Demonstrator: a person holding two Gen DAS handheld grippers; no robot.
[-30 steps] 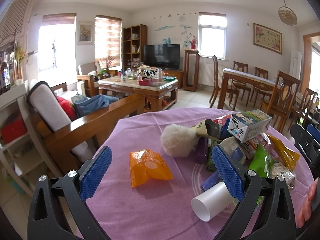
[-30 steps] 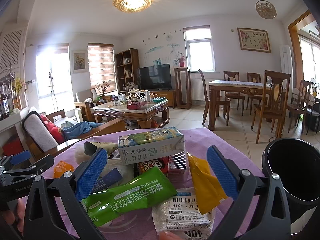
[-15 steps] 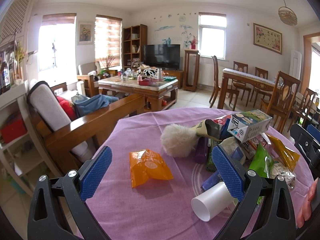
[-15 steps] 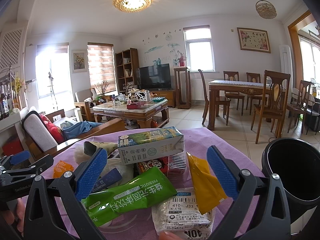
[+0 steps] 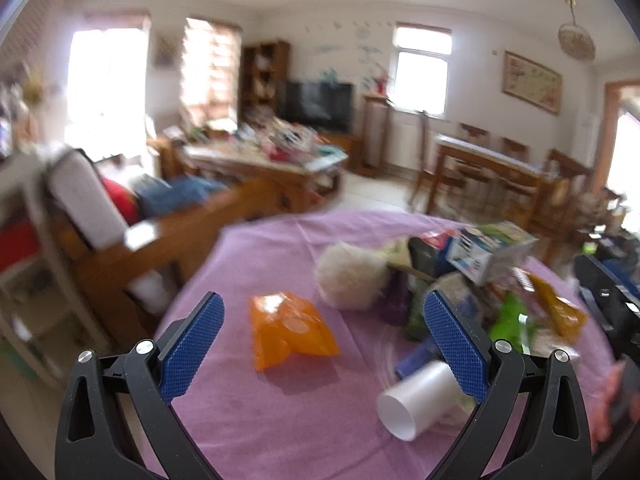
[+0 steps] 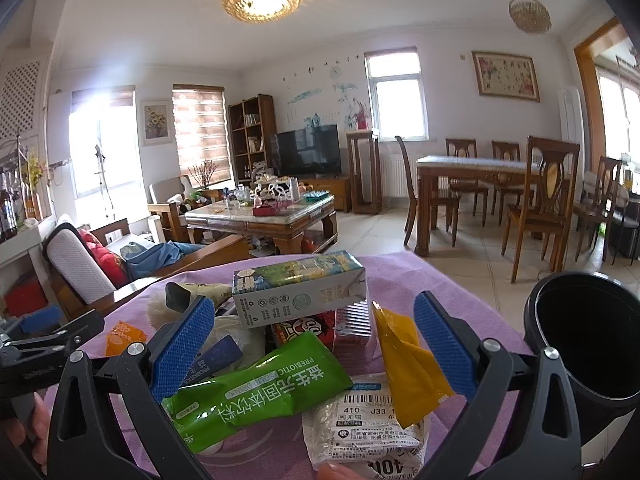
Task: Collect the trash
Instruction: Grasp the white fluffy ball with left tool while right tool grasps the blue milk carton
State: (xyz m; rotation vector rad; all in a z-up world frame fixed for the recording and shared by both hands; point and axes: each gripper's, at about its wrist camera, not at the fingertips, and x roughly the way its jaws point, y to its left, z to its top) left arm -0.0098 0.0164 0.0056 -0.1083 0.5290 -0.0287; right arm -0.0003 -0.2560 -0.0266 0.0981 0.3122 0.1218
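Blur is the new thing: my left cam pic went smeary, and a sec ago it was sharp, so I think my left claw (image 5: pixel 323 338) just started to move. Its jaws are wide open w/ nothing in them.

Going left to right on the purple cloth (image 5: pixel 280 432): first the orange bag (image 5: pixel 288 330), alone, lying flat, right between my left claw's blue pads. It looks a bit closer than before. Next the white fluffy ball (image 5: pixel 350 280), then the white cup (image 5: pixel 416 400) on its side, near the right pad. After that the big trash pile.

Right cam is sharp and looks the same as before, so that side didn't move. Right claw (image 6: pixel 314 346) is wide open too, empty. Under it, left to right: green packet (image 6: pixel 260 392), milk box (image 6: pixel 300 294) on top of the pile, label bag (image 6: pixel 368 428), yellow wrapper (image 6: pixel 408 364). Black bin (image 6: pixel 592 340) sits at the far right, by the table edge, nothing seen inside.

No trash is picked yet, I think. My guess: left claw is going for the orange bag first. It's thin and flat, so pads must go low or it may slip out.
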